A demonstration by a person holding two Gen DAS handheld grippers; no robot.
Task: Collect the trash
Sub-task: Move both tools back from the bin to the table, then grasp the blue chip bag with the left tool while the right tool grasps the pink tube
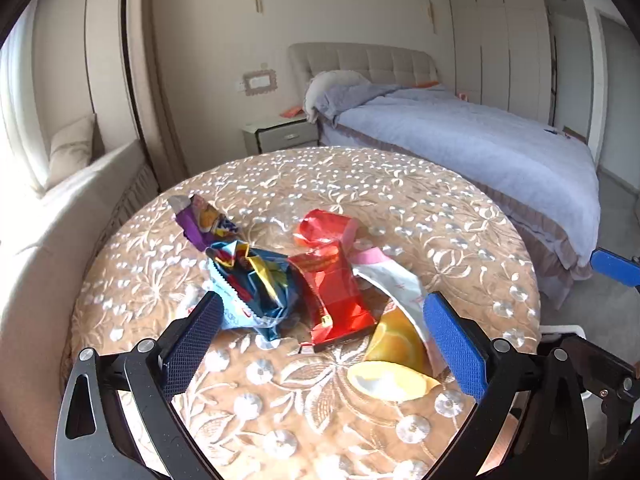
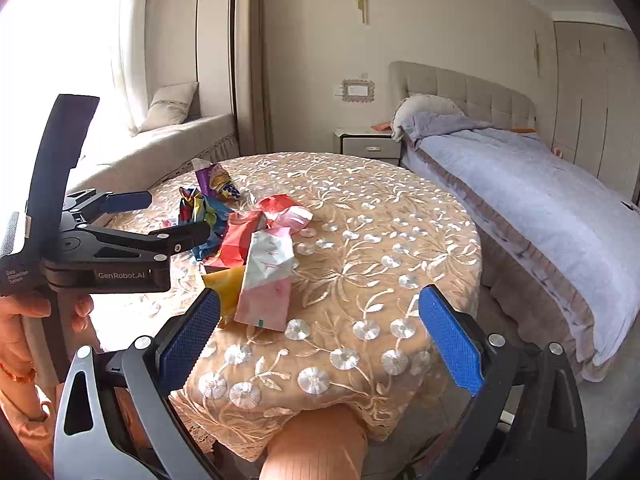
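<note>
Trash not yet collected, both tools empty

The wrappers (image 1: 320,280) lie heaped mid-table on the embroidered cloth (image 1: 400,208); none is picked up, and no bin or bag is in view. The left gripper (image 1: 320,340) hangs spread wide over the pile; the right gripper (image 2: 320,340) gapes, grasping nothing, near the table's edge.

There are six wrappers on one round counter (image 1: 460,208), one purple (image 1: 200,222), one blue (image 1: 256,292), two red (image 1: 324,224) (image 1: 340,296), one pink and white (image 2: 268,276) and one yellow (image 1: 396,360), plus one bed (image 1: 500,152), one nightstand (image 1: 280,136) and two grippers (image 1: 320,344) (image 2: 316,336).
</note>
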